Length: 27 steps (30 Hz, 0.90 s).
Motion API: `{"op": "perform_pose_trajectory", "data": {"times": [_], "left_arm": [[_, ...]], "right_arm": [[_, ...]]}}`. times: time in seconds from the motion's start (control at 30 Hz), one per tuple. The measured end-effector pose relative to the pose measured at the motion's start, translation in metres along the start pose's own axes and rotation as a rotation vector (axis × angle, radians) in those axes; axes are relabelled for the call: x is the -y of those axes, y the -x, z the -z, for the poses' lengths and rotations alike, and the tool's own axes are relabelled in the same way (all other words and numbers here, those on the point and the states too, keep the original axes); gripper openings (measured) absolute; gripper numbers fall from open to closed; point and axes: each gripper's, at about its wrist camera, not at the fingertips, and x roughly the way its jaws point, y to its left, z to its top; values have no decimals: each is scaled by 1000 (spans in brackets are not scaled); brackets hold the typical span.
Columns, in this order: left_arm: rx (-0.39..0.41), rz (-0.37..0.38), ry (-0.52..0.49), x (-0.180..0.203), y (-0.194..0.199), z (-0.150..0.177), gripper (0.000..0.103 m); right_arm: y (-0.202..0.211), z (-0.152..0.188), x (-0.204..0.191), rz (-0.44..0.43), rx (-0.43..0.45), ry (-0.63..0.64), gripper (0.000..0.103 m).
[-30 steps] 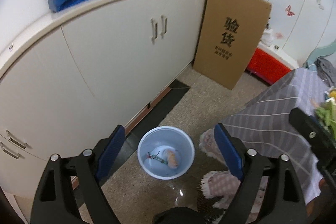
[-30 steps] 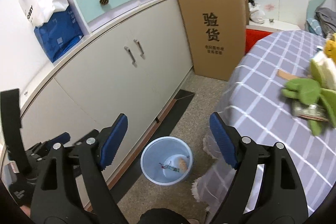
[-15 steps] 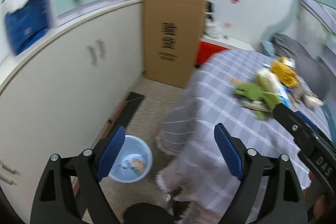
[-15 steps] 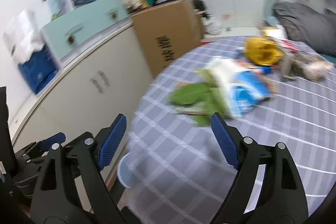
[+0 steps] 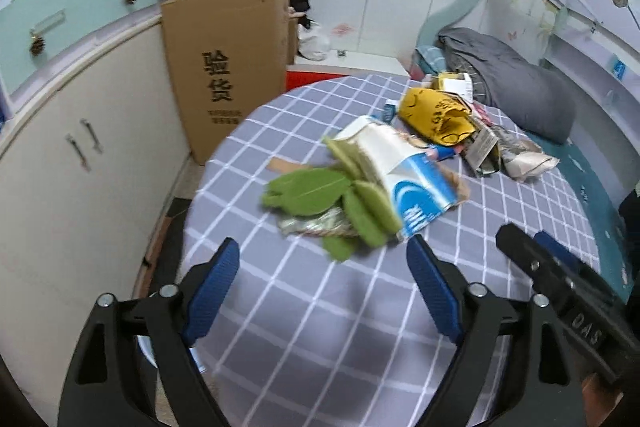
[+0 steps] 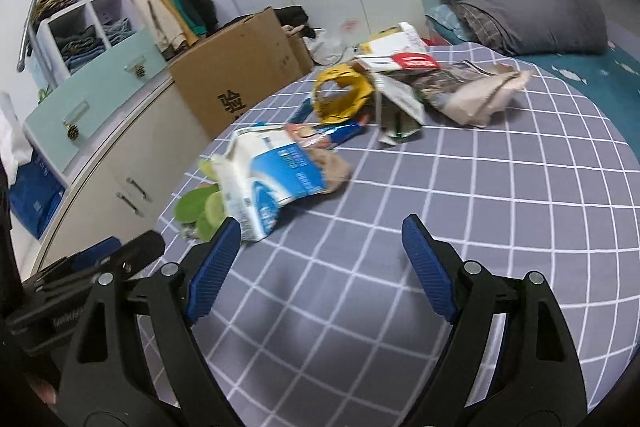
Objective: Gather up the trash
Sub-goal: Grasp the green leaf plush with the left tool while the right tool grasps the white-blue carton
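While both grippers hang over the round table (image 5: 304, 311) with its grey checked cloth, neither one holds anything. The left gripper (image 5: 322, 289) has its jaws wide but they are closing, and only bare cloth shows between its blue pads. The right gripper (image 6: 320, 261) stands with its jaws wide apart, also over empty cloth.

The trash lies on the table beyond both grippers. Nearest is a white and blue carton (image 5: 404, 183), crushed and lying on its side, and green leaves (image 5: 316, 193) lie touching it at its left side, close to the table edge. Farther back sits a yellow crumpled package (image 5: 436, 115), and just beside it, to the right, a heap of torn paper and wrappers (image 6: 460, 91). A red and white box (image 6: 400, 55) lies at the back of this heap.

Left of the table stand a large cardboard box (image 5: 228, 67) and a white cabinet (image 5: 76, 167). Behind the table a grey blanket (image 6: 532, 11) rests on a bed.
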Motion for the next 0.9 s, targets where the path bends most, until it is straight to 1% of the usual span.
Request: {"op": "perform_pose_trajectory", "data": {"times": [0.03,0.13,0.17,0.27,0.3,0.33,0.37,0.4,0.43,0.47,0.6,0.7,0.73,0.8,0.9], "left_arm": [[-16,14,6,3,-8,-4,73],[-41,37,26,5,-23,-8,67],[-42,48,30,5,-26,-9,66],[-41,66,26,10,-37,-13,58],[-45,73,27,10,-40,-14,50],[-62,88,34,8,-46,-15,46],[-85,102,45,7,-52,-15,34],[-97,113,53,6,-56,-15,17],[-109,138,67,4,-59,-15,10],[-107,167,92,0,-59,-15,7],[-26,167,106,-5,-40,-20,4],[43,163,112,-10,-19,-25,4],[57,161,117,-12,-14,-26,4],[81,157,123,-16,-6,-25,4],[94,154,127,-20,0,-23,4]], "right_arm": [[0,-1,4,2,0,-3,81],[-4,-2,14,8,-5,-9,81],[-5,-4,17,10,-9,-11,81],[-11,-8,26,7,-21,-25,81],[-12,-8,27,7,-22,-25,81],[-13,-9,28,6,-24,-26,81],[-14,-10,28,3,-27,-25,81],[-14,-10,27,-1,-30,-24,81],[-15,-11,27,-4,-33,-23,81],[-16,-11,26,-6,-34,-22,81],[-20,-14,22,-31,-47,-28,81],[-27,-12,20,-93,-82,-68,81],[-32,-11,18,-132,-107,-93,81],[-41,-8,13,-193,-142,-123,81],[-58,-5,1,-241,-168,-134,81]]}}
